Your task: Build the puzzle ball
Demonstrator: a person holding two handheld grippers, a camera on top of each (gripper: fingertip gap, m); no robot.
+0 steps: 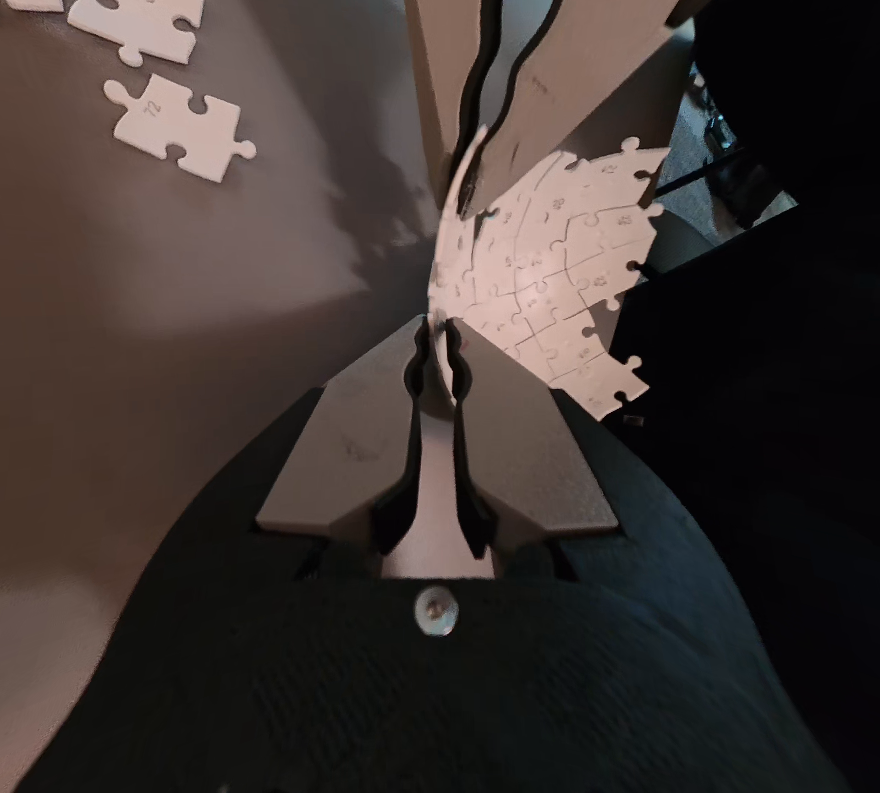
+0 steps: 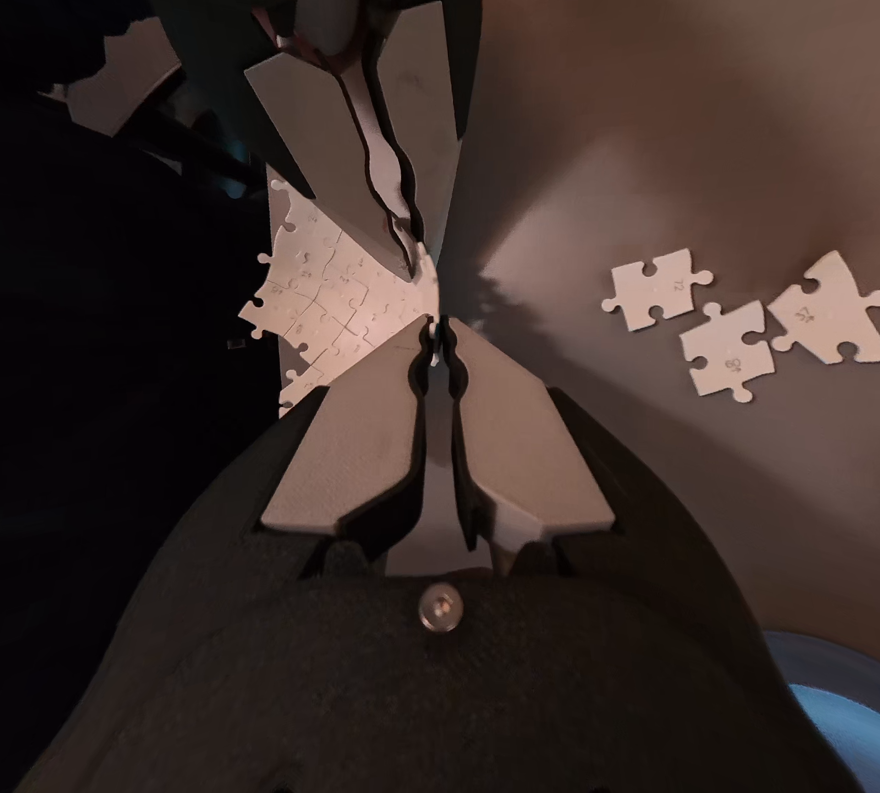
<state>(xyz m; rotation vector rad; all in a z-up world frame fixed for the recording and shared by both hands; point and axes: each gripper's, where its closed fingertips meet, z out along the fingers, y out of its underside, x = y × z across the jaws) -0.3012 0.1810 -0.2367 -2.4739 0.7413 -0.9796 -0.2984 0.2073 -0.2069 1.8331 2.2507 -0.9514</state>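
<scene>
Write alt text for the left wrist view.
The left claw pinches the rim of a curved white puzzle shell, while the right claw grips its far edge from above. Three loose pieces lie on the brown table, upper left.

Grey-brown surface (image 2: 666,127)
Matte, in patchy shadow; a blue rounded object (image 2: 828,703), blurred, sits at the right view's lower corner.

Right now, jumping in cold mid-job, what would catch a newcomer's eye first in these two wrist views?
First, the white, curved, partly built puzzle ball, held up in the air with both grippers pinching its edge: the left gripper from below in its own view, the right gripper likewise in its view, tips nearly facing each other. Next, three loose puzzle pieces lying flat on the grey-brown table, off to the side.
</scene>
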